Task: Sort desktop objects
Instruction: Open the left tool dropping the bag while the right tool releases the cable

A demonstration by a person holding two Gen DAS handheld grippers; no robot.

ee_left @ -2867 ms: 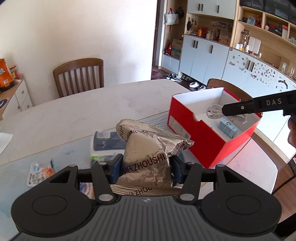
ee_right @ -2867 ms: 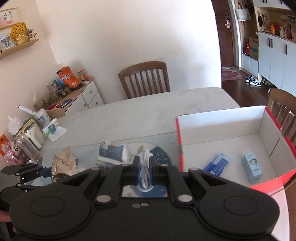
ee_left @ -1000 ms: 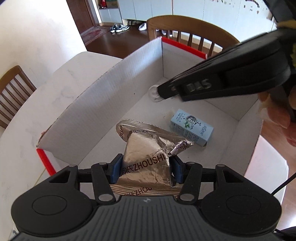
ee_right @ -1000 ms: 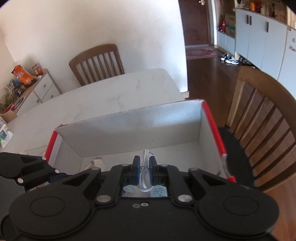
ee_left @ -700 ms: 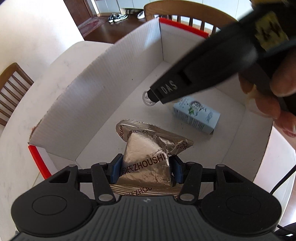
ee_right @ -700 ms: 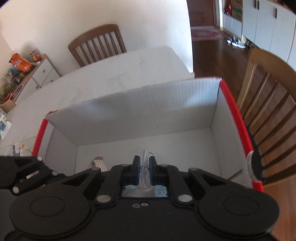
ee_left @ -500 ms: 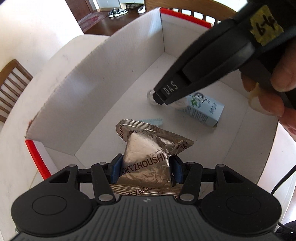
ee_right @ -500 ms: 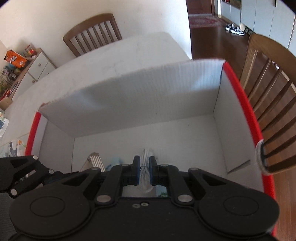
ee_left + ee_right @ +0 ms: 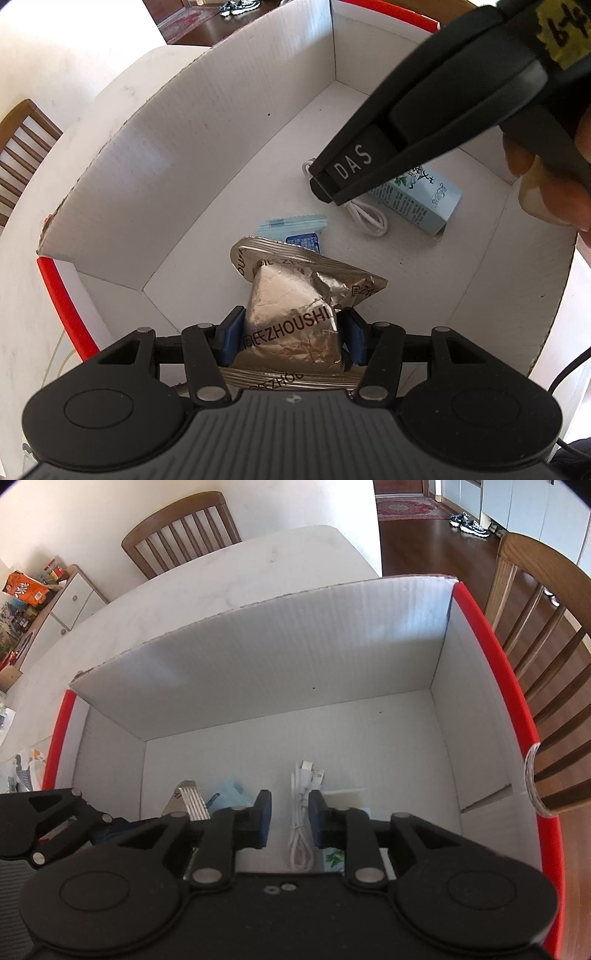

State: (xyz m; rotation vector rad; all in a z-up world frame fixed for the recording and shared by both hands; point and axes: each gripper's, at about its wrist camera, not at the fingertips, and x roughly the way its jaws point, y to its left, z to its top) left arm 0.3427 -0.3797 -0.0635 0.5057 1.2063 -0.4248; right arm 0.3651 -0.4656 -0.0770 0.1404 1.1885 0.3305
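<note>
My left gripper (image 9: 290,338) is shut on a silver foil snack bag (image 9: 295,306) and holds it inside the red box with white walls (image 9: 207,122). My right gripper (image 9: 290,818) is open, low inside the same box (image 9: 295,657). A coiled white cable (image 9: 303,812) lies on the box floor between its fingers, free of them. In the left wrist view the right gripper's tip (image 9: 325,184) hovers over the cable (image 9: 365,218). A light blue carton (image 9: 417,199) and a blue wipes packet (image 9: 291,229) lie on the floor.
The box stands on a white marble table (image 9: 236,576). Wooden chairs stand at the far side (image 9: 181,528) and to the right (image 9: 543,635). A low cabinet with snacks (image 9: 40,598) is at the far left. Other packets (image 9: 26,768) lie on the table left of the box.
My right gripper has opened and let go of the white cable, which now lies on the box floor. My left gripper has moved lower into the box, still holding the bag.
</note>
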